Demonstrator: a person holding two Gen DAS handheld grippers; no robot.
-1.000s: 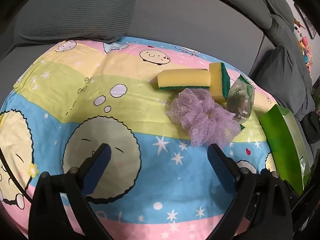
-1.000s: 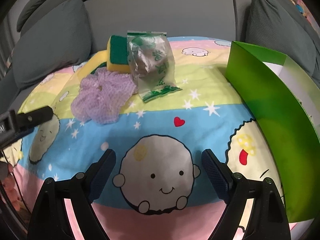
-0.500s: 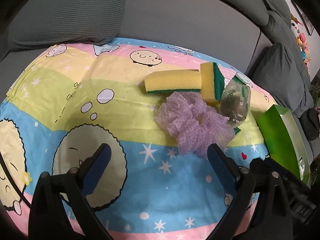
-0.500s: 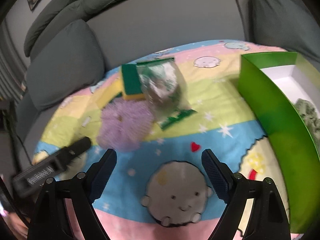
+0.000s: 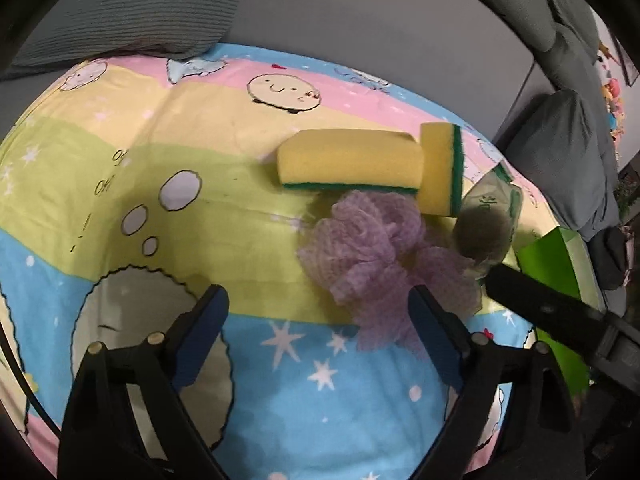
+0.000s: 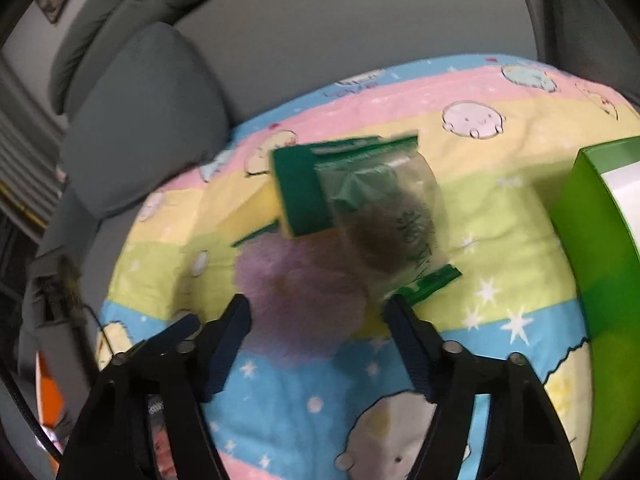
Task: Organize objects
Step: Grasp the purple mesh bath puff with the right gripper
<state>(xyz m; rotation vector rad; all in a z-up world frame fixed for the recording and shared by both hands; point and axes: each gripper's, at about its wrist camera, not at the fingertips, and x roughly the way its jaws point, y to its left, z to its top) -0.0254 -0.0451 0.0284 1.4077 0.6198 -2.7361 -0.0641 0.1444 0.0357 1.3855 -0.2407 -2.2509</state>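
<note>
Both tools hang over the sofa (image 5: pixel 400 40) with nothing between their jaws. My right tool (image 6: pixel 318 308) is closing, its tips just short of the purple puff (image 6: pixel 296 276), pads not yet on it. My left tool (image 5: pixel 318 300) stands wide and is narrowing slightly, its right finger overlapping the puff's near edge in that view.

Largest first: the sofa carries a cartoon blanket (image 5: pixel 120 168), and on it sits a green box (image 6: pixel 592 220), open-topped, well to the right. Near the blanket's middle lie two sponges (image 5: pixel 352 164), one flat, one on edge, touching. Just beside them is a clear bag (image 6: pixel 384 216) with something dark inside, leaning against the upright sponge. The puff lies in front, touching both.

I judge this the reach for the puff, bound for the box. Next I need the right tool lower and centred so the pads pinch netting, not blanket or the bag's corner.

Compared with a second ago, both tools are nearer the pile, the right one's jaws are narrower, and its black finger now crosses the left camera's view.
</note>
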